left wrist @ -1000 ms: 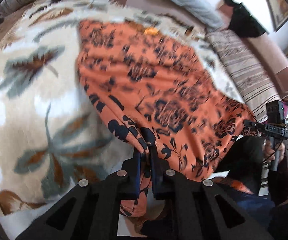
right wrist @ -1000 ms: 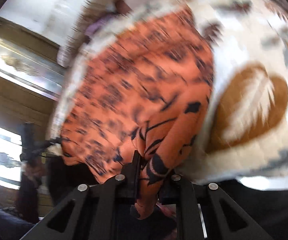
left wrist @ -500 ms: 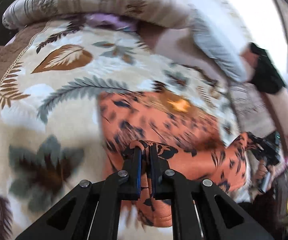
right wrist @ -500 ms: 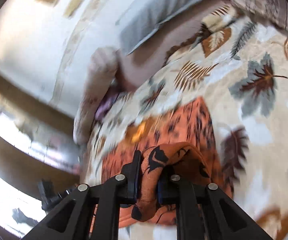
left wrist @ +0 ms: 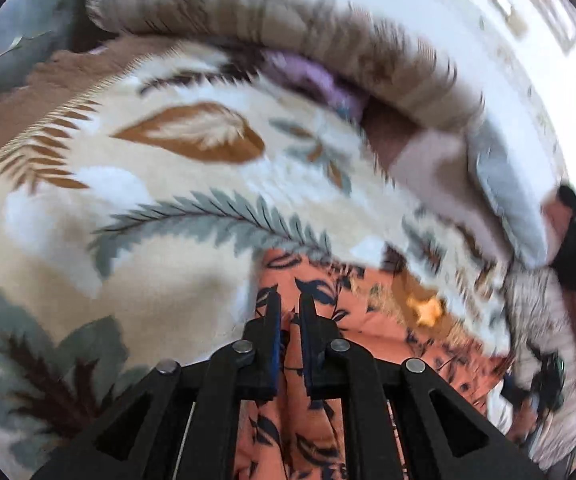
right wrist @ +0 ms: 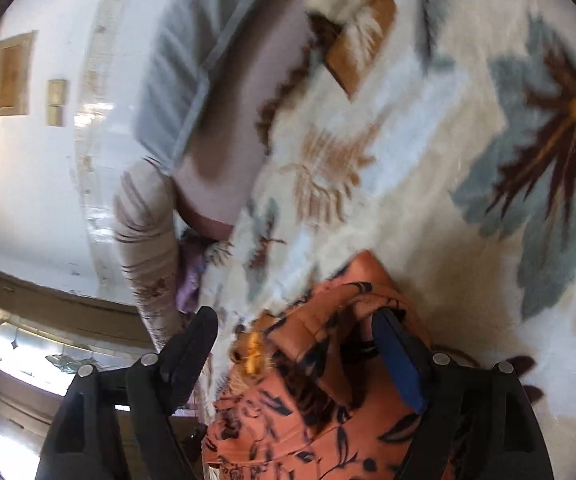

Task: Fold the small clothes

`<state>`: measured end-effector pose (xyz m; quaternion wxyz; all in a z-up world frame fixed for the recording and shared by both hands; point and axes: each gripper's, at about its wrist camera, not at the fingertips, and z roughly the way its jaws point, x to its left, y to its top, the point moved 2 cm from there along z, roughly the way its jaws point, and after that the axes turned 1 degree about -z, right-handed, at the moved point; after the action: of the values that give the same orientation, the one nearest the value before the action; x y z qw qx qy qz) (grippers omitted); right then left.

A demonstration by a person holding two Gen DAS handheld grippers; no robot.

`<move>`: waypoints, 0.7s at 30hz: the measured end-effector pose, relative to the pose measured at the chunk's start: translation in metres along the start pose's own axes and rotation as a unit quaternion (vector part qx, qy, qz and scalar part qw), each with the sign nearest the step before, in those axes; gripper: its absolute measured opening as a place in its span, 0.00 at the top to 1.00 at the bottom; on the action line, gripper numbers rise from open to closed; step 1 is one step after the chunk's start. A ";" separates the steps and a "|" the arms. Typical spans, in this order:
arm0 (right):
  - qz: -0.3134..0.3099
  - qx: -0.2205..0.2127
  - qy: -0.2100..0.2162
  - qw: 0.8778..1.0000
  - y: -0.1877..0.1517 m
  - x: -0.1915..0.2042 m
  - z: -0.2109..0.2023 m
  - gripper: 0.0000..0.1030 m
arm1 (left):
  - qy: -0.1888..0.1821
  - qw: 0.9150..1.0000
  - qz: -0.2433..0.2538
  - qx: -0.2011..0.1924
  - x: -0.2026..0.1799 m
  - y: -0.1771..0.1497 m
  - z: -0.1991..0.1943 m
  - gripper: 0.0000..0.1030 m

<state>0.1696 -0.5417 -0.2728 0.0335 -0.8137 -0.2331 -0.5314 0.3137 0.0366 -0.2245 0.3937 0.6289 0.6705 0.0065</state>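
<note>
Your left claw (left wrist: 289,322) was clamped on the orange garment with the dark navy floral print (left wrist: 371,340); its two black fingers (left wrist: 268,332) stood almost together, with a thin fold of the fabric pinched between the blue pads. From that grip the cloth ran back beneath the claw body and spread forward and to the right across the cream fleece blanket with grey and brown leaf motifs (left wrist: 136,208) that covered the bed.

Your right claw (right wrist: 293,340) stood wide apart. The orange garment (right wrist: 327,412) lay bunched between and below its fingers, with a raised fold touching the inner face of the right finger (right wrist: 397,354), which carries a blue pad. The left finger (right wrist: 190,350) was apart from the cloth. The garment's far corner rested on the leaf-print blanket (right wrist: 427,184) just ahead of the claw.

In the left wrist view, a beige striped bolster (left wrist: 288,36) lay along the far edge of the bed, with a lilac cloth (left wrist: 319,80) tucked against it. Both views were motion-blurred, so finer detail could not be read.
</note>
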 end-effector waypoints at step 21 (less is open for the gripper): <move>-0.396 0.256 -0.142 0.870 -0.255 0.164 0.185 0.57 | -0.017 1.000 0.023 0.009 0.011 -0.010 -0.011 0.74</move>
<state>0.2742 -0.2026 -0.2574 -0.0062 -0.6824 -0.6662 -0.3009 0.3006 0.0489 -0.2274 0.3991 0.6478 0.6489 -0.0012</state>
